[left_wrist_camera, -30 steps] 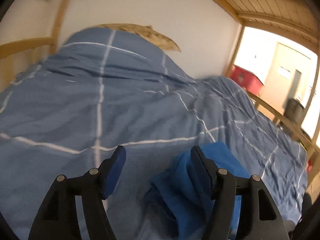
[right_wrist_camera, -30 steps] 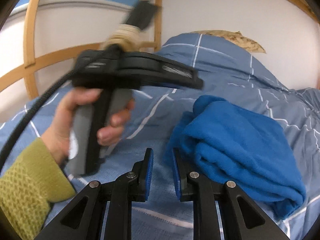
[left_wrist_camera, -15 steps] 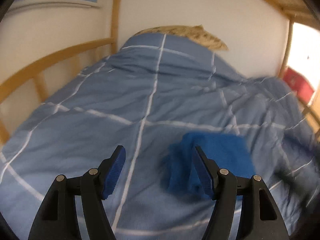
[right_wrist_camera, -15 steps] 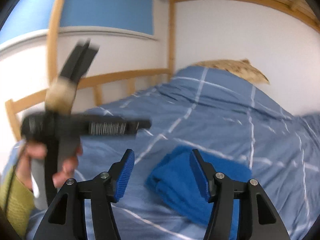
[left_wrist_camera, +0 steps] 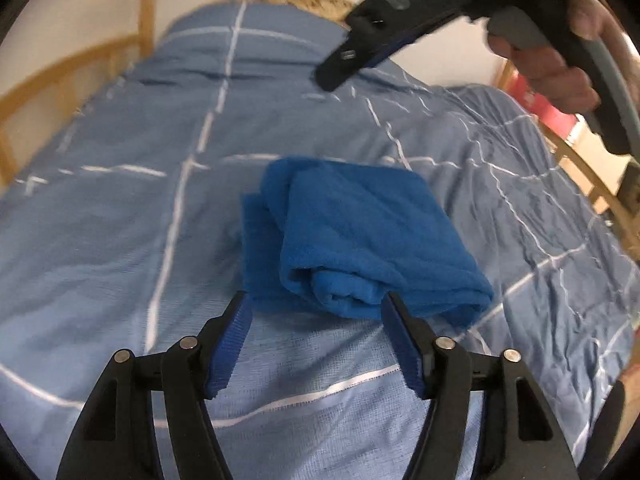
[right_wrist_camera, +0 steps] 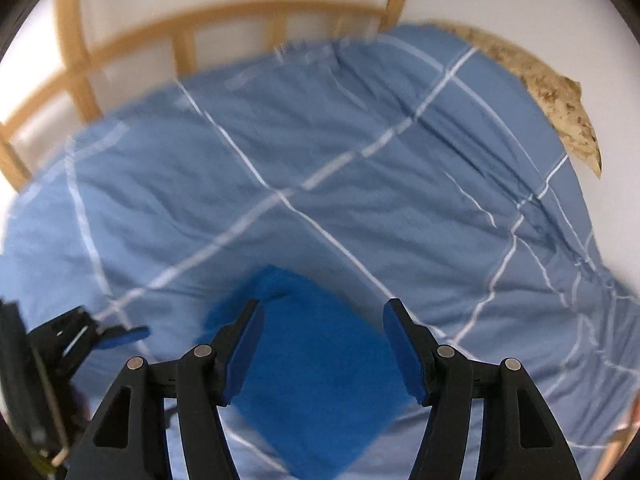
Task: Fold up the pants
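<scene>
The folded blue pants (left_wrist_camera: 360, 236) lay near the middle of the bed (left_wrist_camera: 120, 220), on its checked blue duvet. The left tool (left_wrist_camera: 316, 304) and right tool (right_wrist_camera: 322, 312) both stood apart, empty. Pale lettering on the right tool's arm read roughly "DAS", blurred and cut off.

From my left wrist view, open duvet (left_wrist_camera: 120, 220) lies all around the folded pants (left_wrist_camera: 360, 240). The right gripper (left_wrist_camera: 344, 68) hangs above them, crowding the far side. A wooden rail (right_wrist_camera: 180, 36) bounds the bed's far edge, though blur makes its distance unclear.
</scene>
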The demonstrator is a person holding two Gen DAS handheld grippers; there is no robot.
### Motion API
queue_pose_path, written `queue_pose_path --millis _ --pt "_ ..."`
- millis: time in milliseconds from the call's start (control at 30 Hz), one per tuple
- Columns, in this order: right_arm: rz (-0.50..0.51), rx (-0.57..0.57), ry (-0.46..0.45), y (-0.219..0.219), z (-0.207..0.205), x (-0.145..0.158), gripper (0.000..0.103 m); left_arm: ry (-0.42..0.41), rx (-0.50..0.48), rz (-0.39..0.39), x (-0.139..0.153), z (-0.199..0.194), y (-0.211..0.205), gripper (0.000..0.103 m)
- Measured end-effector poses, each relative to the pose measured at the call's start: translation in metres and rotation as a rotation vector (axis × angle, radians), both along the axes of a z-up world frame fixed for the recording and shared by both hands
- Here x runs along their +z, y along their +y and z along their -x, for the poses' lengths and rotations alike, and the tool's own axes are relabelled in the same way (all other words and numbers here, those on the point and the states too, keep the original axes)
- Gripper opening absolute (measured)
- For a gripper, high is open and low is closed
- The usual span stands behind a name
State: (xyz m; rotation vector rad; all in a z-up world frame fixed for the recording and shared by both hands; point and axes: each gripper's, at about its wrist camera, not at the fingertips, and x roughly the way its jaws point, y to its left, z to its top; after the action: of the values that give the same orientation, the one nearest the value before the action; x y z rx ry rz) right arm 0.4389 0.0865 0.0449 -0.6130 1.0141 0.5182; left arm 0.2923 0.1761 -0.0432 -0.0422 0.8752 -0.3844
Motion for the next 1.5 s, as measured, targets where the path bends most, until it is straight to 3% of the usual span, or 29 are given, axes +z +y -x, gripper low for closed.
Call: queue_pose_path --millis 167,300,400,533,633,833,1000,1233,1367,1433,1500 --pt "0.049 0.059 0.147 0.030 -0.019 -0.041 0.062 -0.017 -0.097 -0.044 -0.006 -0.005 -0.005 0.059" --pt "0.078 0.076 0.179 0.039 -0.027 -0.060 0.062 -0.045 -0.166 -0.139 -0.012 -0.012 -0.022 0.056" --pt "0.096 0.086 0.203 0.042 -0.030 -0.070 0.062 -0.063 -0.163 -0.178 -0.017 -0.020 -0.025 0.047" --pt "0.094 0.083 0.238 0.041 -0.034 -0.074 0.062 -0.118 -0.142 -0.155 -0.014 -0.022 -0.022 0.045" --pt "0.101 0.086 0.234 0.042 -0.038 -0.077 0.062 -0.131 -0.126 -0.127 -0.015 -0.025 -0.021 0.031" --pt "0.150 0.142 0.251 0.052 -0.038 -0.091 0.061 -0.158 -0.133 -0.117 -0.018 -0.019 -0.019 0.023" --pt "0.186 0.214 0.286 0.059 -0.033 -0.101 0.053 -0.160 -0.147 -0.125 -0.018 -0.015 -0.019 0.022" --pt "0.314 0.405 0.266 0.077 -0.018 -0.108 0.053 -0.181 -0.161 -0.151 -0.016 -0.011 -0.023 0.022" --pt "0.373 0.424 0.294 0.086 -0.017 -0.119 0.053 -0.178 -0.161 -0.128 -0.016 -0.013 -0.018 0.021" --pt "0.381 0.421 0.308 0.086 -0.018 -0.119 0.036 -0.181 -0.158 -0.138 -0.017 -0.013 -0.018 0.021" --pt "0.382 0.415 0.303 0.084 -0.018 -0.116 0.027 -0.188 -0.156 -0.153 -0.016 -0.012 -0.021 0.021"
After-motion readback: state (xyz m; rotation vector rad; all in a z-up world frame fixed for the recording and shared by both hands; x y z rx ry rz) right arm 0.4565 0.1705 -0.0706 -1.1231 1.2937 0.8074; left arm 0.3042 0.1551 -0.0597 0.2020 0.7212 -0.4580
